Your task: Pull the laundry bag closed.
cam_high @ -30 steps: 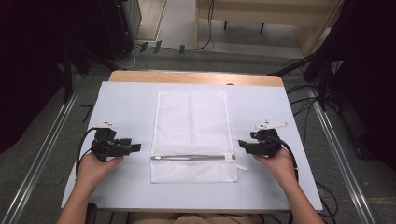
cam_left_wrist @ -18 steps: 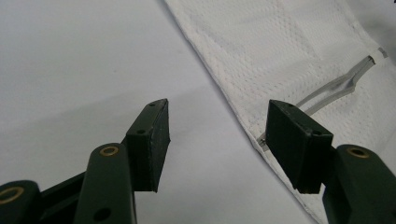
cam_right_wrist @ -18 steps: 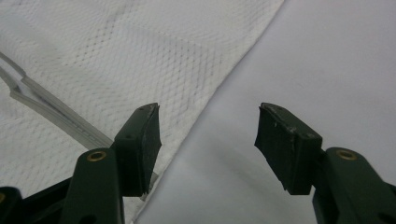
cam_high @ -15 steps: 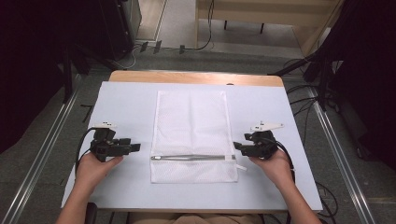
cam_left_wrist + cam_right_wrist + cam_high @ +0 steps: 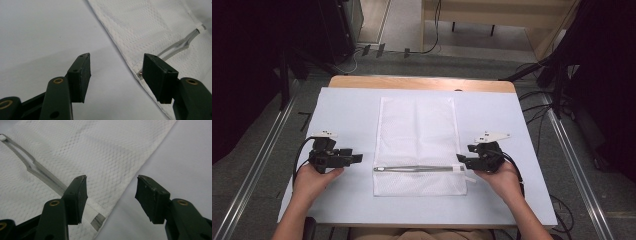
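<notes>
On the near half of the desk [image 5: 342, 107], a white mesh laundry bag [image 5: 417, 125] is lying flat, its zipper [image 5: 419, 168] running left to right across its near end, with one gripper waiting at either end of that line. The right gripper [image 5: 460, 159] is sitting at the bag's right edge, where the zipper's tape end [image 5: 98, 220] is poking out; its fingers [image 5: 77, 197] have just been closing a little, yet they are standing spread, pinching nothing, with the bag's corner and bare desk lying between them. The left gripper [image 5: 357, 158] is resting just left of the bag, apart from it, its fingers [image 5: 81, 76] spread wide and holding nothing, the bag's left hem [image 5: 130, 65] running just inside the right-hand finger. The likely trouble here is the thin mesh: closing flat over it could be catching only the top layer, or sliding off the slippery tape, so the bag would be bunching instead of staying taut. If the left side is not pinned first, a pull on the right could be dragging the whole bag across the smooth desk.
</notes>
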`<state>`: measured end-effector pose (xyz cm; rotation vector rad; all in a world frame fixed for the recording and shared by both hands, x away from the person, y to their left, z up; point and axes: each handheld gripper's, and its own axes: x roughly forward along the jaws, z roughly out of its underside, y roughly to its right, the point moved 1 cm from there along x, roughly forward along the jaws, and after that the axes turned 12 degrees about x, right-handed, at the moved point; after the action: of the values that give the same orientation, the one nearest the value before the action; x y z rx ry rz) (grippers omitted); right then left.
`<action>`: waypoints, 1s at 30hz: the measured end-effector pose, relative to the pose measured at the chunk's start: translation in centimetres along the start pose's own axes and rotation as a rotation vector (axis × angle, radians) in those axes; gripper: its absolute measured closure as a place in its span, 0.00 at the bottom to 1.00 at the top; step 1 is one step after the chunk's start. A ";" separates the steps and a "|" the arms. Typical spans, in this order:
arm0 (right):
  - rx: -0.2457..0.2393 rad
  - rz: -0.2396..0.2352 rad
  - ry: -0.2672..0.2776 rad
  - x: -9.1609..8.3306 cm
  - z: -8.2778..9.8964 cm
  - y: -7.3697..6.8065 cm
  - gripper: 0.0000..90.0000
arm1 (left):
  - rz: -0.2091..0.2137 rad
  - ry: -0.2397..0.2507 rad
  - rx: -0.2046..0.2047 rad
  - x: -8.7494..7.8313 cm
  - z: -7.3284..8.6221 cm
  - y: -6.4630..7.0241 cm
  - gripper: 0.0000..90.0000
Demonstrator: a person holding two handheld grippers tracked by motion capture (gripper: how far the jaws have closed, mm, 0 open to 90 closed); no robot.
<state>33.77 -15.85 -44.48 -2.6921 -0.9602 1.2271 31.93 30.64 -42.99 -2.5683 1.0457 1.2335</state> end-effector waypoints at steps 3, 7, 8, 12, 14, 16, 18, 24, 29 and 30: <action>-0.008 -0.009 0.002 0.1 0.0 -0.5 0.49 | -0.002 0.013 0.001 -0.1 -0.1 0.1 0.45; -0.012 -0.021 0.005 0.2 0.0 -0.8 0.50 | 0.000 0.013 0.002 -0.1 -0.1 0.1 0.45; -0.010 -0.025 0.006 0.2 0.0 -0.9 0.51 | 0.000 0.012 0.002 -0.1 -0.1 0.1 0.45; -0.007 -0.047 -0.006 0.3 -0.1 -1.3 0.50 | 0.003 0.007 0.000 -0.1 0.0 0.1 0.45; -0.003 -0.054 -0.012 0.3 -0.1 -1.4 0.50 | 0.004 0.007 0.000 -0.1 0.0 0.1 0.45; -0.020 -0.052 -0.021 0.4 -0.2 -1.7 0.51 | 0.002 0.008 0.000 -0.1 0.0 0.0 0.45; -0.023 -0.062 -0.026 0.4 -0.2 -1.9 0.54 | 0.002 0.006 0.000 -0.1 0.0 0.0 0.45; -0.023 -0.107 -0.034 0.6 -0.4 -2.5 0.56 | 0.000 0.007 -0.001 -0.1 0.0 0.0 0.45; -0.038 -0.115 -0.040 0.9 -0.6 -3.0 0.58 | -0.002 0.006 0.000 -0.1 0.0 0.0 0.45; -0.037 -0.117 -0.045 0.9 -0.6 -3.3 0.60 | 0.000 0.006 0.002 -0.1 0.0 0.0 0.45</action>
<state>32.96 -12.57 -43.78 -2.6036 -1.1392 1.2637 31.89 30.66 -42.87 -2.5723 1.0477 1.2254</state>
